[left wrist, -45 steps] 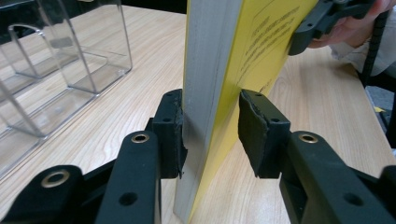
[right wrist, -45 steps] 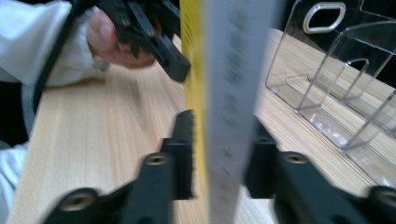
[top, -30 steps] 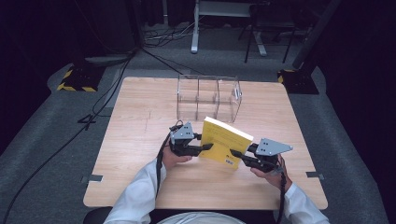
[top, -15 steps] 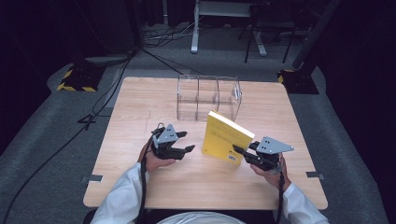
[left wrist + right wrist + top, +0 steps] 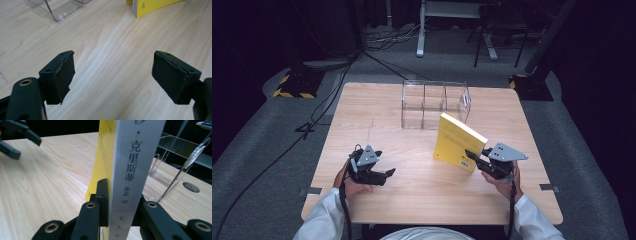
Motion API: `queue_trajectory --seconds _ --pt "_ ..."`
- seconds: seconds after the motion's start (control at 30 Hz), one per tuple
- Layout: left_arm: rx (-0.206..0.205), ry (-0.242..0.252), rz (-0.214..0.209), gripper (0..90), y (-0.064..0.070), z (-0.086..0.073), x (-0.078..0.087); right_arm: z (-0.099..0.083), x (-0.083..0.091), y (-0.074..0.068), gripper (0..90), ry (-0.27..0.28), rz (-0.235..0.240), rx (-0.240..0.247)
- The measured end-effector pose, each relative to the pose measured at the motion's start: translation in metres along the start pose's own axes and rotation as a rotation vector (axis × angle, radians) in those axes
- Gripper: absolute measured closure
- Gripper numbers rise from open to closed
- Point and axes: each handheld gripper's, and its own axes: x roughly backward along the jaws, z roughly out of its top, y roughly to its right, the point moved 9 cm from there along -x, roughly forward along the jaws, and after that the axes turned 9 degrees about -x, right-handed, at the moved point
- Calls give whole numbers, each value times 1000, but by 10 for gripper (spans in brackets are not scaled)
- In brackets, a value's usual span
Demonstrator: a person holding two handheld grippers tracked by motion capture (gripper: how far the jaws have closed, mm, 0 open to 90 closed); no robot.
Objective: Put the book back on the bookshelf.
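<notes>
A yellow book [image 5: 458, 141] with a white spine [image 5: 132, 170] stands upright on its lower edge on the wooden table [image 5: 377, 115]. My right gripper [image 5: 473, 156] is shut on its spine near the bottom, one jaw on each cover [image 5: 122, 202]. My left gripper [image 5: 387, 173] rests well to the left of the book, open, with nothing between its wide-spread pads [image 5: 112, 72]. In the left gripper view a corner of the book [image 5: 155, 6] lies far ahead. The left gripper [image 5: 17, 137] also shows at the top left of the right gripper view.
A clear acrylic divided holder [image 5: 434, 102] stands just behind the book, toward the table's far edge; its corner [image 5: 60, 7] and walls [image 5: 175, 157] show in the gripper views. Bare wood lies between the two grippers. Cables and stand bases sit on the floor beyond.
My left gripper has let go of the book and moved left and back toward the person. The book now stands more upright, held by the right gripper alone.
</notes>
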Motion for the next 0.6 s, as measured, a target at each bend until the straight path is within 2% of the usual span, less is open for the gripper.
queue_trajectory --seconds 0.1,0.17,0.2,0.27,0.3,0.37,0.5,0.6 --pt "-6 -34 35 177 2 -11 3 0 0 2 762 5 -9 -6" --pt "2 -43 36 173 2 -16 4 0 0 3 762 7 -14 -8" --pt "9 -57 33 173 2 -19 4 0 0 4 763 8 -22 -13" --pt "7 -98 54 173 -1 -26 1 0 0 7 762 9 -33 -34" --pt "7 -98 54 173 -1 -26 1 0 0 7 762 9 -33 -34" --pt "19 -110 46 173 -2 -29 -1 0 1 12 762 14 -65 -41" --pt "13 -141 59 173 -4 -37 -4 1 3 19 762 20 -94 -38" --pt "20 -186 63 171 -6 -45 -6 1 2 24 762 30 -102 -58"
